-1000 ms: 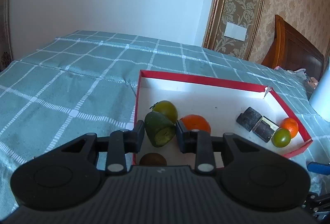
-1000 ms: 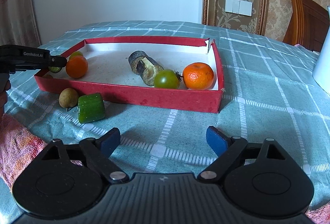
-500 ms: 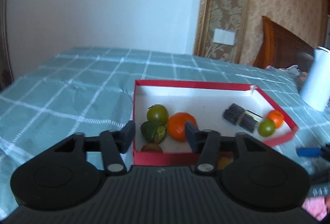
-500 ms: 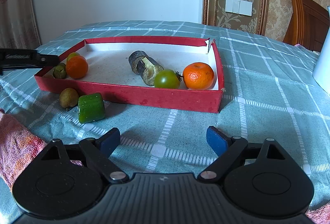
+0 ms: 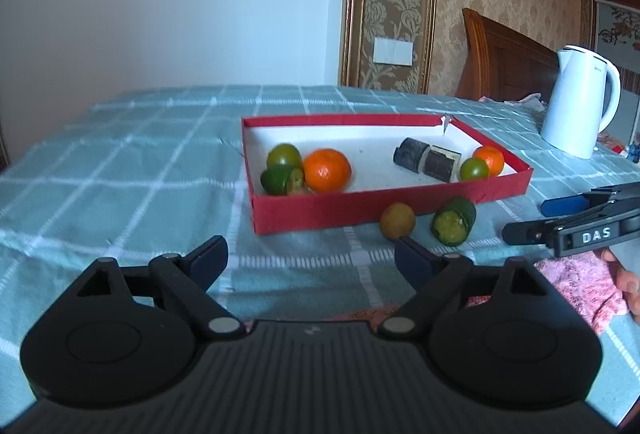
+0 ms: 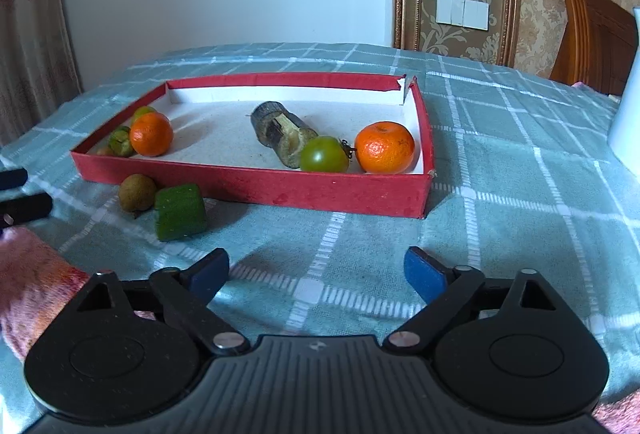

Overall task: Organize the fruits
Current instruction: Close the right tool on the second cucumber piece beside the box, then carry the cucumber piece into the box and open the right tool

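Observation:
A red tray (image 5: 360, 208) on the checked cloth holds two oranges, two green tomatoes, dark cut pieces (image 5: 426, 161) and a cut green piece (image 5: 280, 180) lying beside the left orange (image 5: 327, 170). Outside the tray's front wall lie a brown round fruit (image 5: 397, 220) and a green cucumber chunk (image 5: 454, 221). My left gripper (image 5: 310, 254) hovers short of the tray, its jaws opening with nothing between them. My right gripper (image 6: 316, 268) stands before the tray (image 6: 260, 186), jaws also opening and empty; the brown fruit (image 6: 137, 193) and green chunk (image 6: 180, 212) lie ahead to its left.
A white kettle (image 5: 576, 102) stands at the back right on the table. A pink cloth (image 5: 580, 290) lies near the front edge, with a hand (image 5: 624, 274) beside it. A wooden chair back and a wall close off the far side.
My left gripper let go of the cut green piece, which now lies in the tray, and drew back from the tray with its jaws spreading. The right gripper stayed put, jaws slightly wider.

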A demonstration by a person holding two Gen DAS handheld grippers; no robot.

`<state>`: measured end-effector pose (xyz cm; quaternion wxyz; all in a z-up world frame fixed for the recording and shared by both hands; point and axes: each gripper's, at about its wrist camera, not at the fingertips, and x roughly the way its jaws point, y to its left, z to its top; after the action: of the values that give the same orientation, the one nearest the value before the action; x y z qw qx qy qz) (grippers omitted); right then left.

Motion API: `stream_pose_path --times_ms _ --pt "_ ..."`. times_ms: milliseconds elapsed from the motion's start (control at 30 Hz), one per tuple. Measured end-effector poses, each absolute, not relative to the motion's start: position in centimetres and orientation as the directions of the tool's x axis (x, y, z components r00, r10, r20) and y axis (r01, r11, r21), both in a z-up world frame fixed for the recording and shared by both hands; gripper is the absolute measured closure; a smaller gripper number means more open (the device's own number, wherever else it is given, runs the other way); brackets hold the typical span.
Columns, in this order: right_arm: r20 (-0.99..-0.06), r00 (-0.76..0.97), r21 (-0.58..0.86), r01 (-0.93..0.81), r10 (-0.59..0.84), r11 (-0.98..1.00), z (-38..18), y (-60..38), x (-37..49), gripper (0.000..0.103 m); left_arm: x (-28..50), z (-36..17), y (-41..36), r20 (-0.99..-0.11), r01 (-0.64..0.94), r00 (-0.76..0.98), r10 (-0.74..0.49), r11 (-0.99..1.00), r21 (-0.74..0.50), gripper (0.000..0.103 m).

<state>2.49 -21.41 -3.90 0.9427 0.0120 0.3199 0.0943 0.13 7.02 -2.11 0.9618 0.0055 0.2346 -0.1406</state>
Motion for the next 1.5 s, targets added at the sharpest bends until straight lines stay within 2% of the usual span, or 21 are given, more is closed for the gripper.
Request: stream_pose_path --times_ms 133,300,400,467,633,700,933,1000,1233,1500 --pt "-0.548 0.780 0.132 -0.276 0.302 0.952 -3.4 -20.8 1.5 0.007 1.4 -2.9 7.0 -0.502 0.240 0.835 -0.227 0.970 -0.040 0.013" --pt "-0.458 0.828 0.039 -0.345 0.324 0.938 -2.5 -18.9 -0.3 0.007 2.5 -3.3 7.4 -0.548 0.216 0.806 -0.224 0.973 -0.079 0.009" --pt "-0.482 0.806 0.067 -0.359 0.345 0.931 -2.3 -18.3 0.6 0.007 2.4 -3.4 7.6 -0.543 0.227 0.804 -0.241 0.969 -0.093 0.006" --pt "-0.505 0.783 0.091 -0.370 0.364 0.924 -2.5 -18.0 1.3 0.008 2.4 -3.4 7.7 -0.548 0.246 0.795 -0.262 0.964 -0.104 0.000" --pt "-0.530 0.764 0.067 -0.395 0.368 0.916 -2.5 -17.1 2.1 0.019 2.3 -3.3 8.0 -0.540 0.248 0.795 -0.276 0.960 -0.127 0.000" --pt "-0.539 0.757 0.052 -0.408 0.370 0.912 -2.5 -16.5 2.6 0.032 2.3 -3.3 8.0 -0.537 0.248 0.796 -0.281 0.959 -0.134 0.000" --pt "-0.571 0.735 0.022 -0.433 0.367 0.901 -3.0 -14.8 3.9 0.058 2.2 -3.3 8.0 -0.536 0.250 0.795 -0.284 0.959 -0.137 0.000" --pt "-0.573 0.740 0.006 -0.426 0.353 0.905 -3.3 -14.6 3.8 0.070 2.2 -3.3 8.1 -0.535 0.250 0.795 -0.286 0.958 -0.140 0.000" --pt "-0.544 0.763 0.023 -0.403 0.350 0.915 -3.2 -15.1 3.1 0.071 2.2 -3.3 8.1 -0.535 0.250 0.795 -0.285 0.958 -0.139 0.000" --pt "-0.463 0.822 0.020 -0.365 0.332 0.931 -1.9 -16.2 0.9 0.071 2.2 -3.3 8.1 -0.534 0.251 0.796 -0.287 0.958 -0.141 0.000"
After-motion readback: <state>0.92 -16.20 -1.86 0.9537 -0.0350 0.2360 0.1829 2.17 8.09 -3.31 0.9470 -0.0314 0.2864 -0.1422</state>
